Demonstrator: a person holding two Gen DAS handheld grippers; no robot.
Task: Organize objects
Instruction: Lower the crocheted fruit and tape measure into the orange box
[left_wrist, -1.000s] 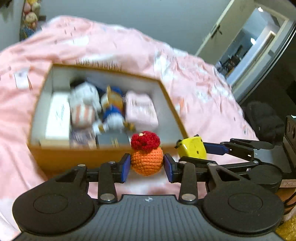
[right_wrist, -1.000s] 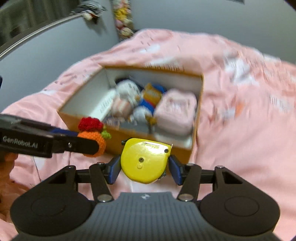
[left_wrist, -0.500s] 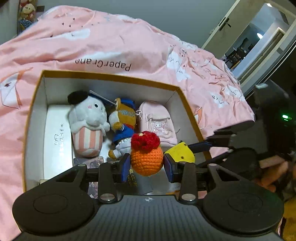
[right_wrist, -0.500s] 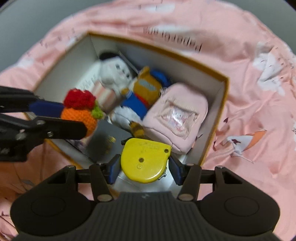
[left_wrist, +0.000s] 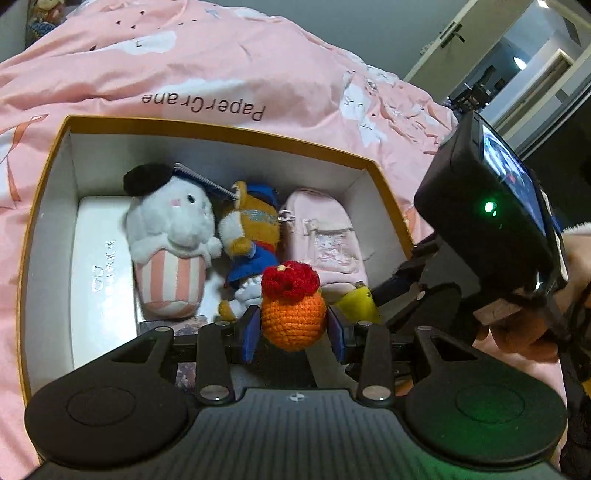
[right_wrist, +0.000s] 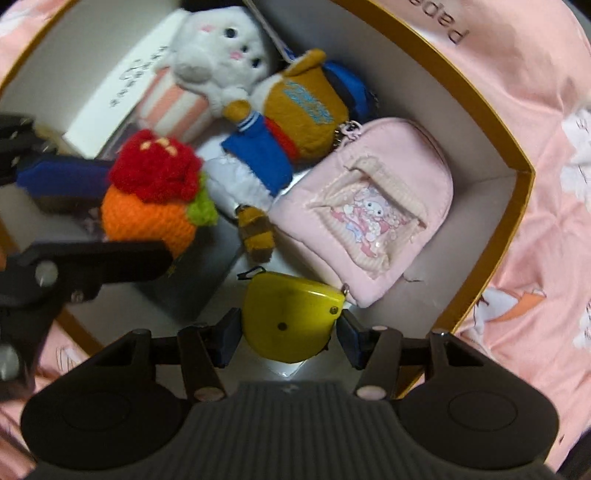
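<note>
Orange crochet yarn fills the left tongs: they clamp a small crocheted fruit with a red woolly top, held over the near end of an open, yellow-rimmed box on a pink-quilted bed. The right tongs grip a yellow tape measure above the box's near right corner, just beside a pink mini backpack. Also inside lie a white plush, a blue-and-brown plush and a flat white case. The step in hand looks like placing both items. Next, each hand probably needs to lower into the bare floor near the front wall, then release. Both tools point steeply downward, side by side.
</note>
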